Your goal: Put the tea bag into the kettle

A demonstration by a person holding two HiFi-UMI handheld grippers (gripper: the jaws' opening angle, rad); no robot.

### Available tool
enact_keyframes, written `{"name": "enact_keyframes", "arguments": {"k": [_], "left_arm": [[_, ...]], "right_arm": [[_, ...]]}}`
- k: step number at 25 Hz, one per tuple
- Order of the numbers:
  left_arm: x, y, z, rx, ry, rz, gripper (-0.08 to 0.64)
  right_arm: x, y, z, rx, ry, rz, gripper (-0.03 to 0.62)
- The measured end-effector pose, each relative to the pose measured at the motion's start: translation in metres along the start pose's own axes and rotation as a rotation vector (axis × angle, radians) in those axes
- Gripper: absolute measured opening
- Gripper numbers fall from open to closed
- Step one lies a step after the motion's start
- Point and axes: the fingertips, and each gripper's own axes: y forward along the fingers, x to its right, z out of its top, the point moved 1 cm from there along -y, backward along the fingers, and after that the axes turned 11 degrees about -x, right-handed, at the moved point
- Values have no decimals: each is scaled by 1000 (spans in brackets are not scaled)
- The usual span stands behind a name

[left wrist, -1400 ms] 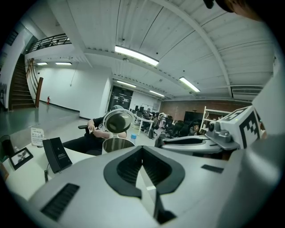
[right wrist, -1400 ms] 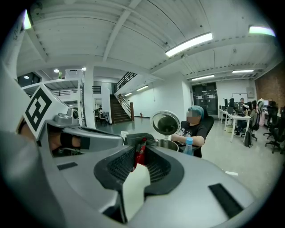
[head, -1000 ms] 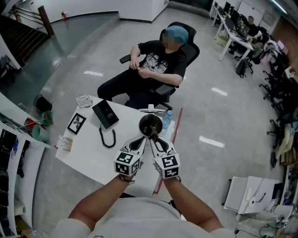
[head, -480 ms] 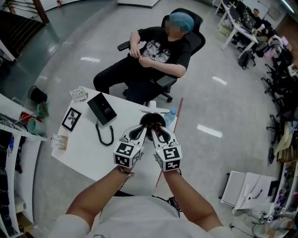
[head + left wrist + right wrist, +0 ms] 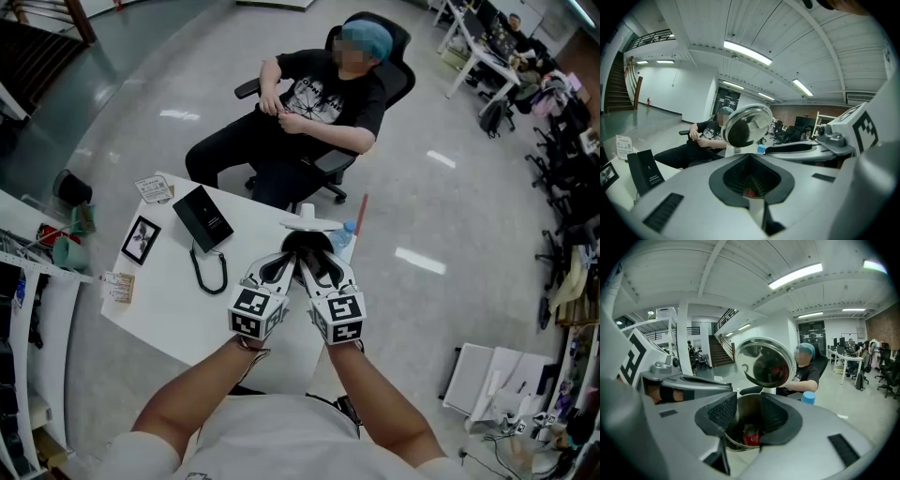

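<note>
The steel kettle point(image 5: 306, 246) stands at the white table's far edge, its mirror lid point(image 5: 768, 363) tipped up and open. Both grippers hover close together right above its mouth. My right gripper point(image 5: 747, 416) has its jaws opening; the red tea bag point(image 5: 751, 437) lies below them inside the kettle rim point(image 5: 733, 442), and the pads do not press on it. My left gripper point(image 5: 751, 180) points at the same lid point(image 5: 747, 125). Its jaws stand a narrow slit apart, and a red speck shows through the gap. In the head view the left gripper point(image 5: 287, 264) and right gripper point(image 5: 317, 264) almost touch.
On the table point(image 5: 178, 309) lie a black box point(image 5: 204, 217), a looped black cable point(image 5: 211, 275), a small framed picture point(image 5: 139, 239) and cards. A water bottle point(image 5: 343, 234) stands beside the kettle. A person sits in an office chair point(image 5: 319, 103) just beyond the table.
The head view has shifted a little, so the table sits lower left. Both grippers stay over the kettle and have drawn slightly closer to its mouth.
</note>
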Motion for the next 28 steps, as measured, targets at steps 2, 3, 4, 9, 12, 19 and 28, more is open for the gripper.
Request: {"name": "enact_keyframes", "arguments": {"k": [2,3,4,9,12,19,28], "left_arm": [[1,-1,0,-1,-1,-1,9],[2,-1,1,-1,-1,-2,9],[3,-1,1,0,1,-3,9],[8,-4,3,8,12,0,9],[15,-8,7,20,25,0,9],[32,-31,12,46,40,12,9],[61,-80,1,85,86,26,9]], "right_arm": [[1,-2,1,1,-3,-3,155],[2,-3,3,4,-4,-7,156],[3,-4,4,8,-4,-12,156],[4,-10,6,22,3,-15,156],[1,-17,8,31,-1,-18,154],[-14,-50,15,78,-35,-12,11],[-43,-102,20,146,-90,-1,11]]}}
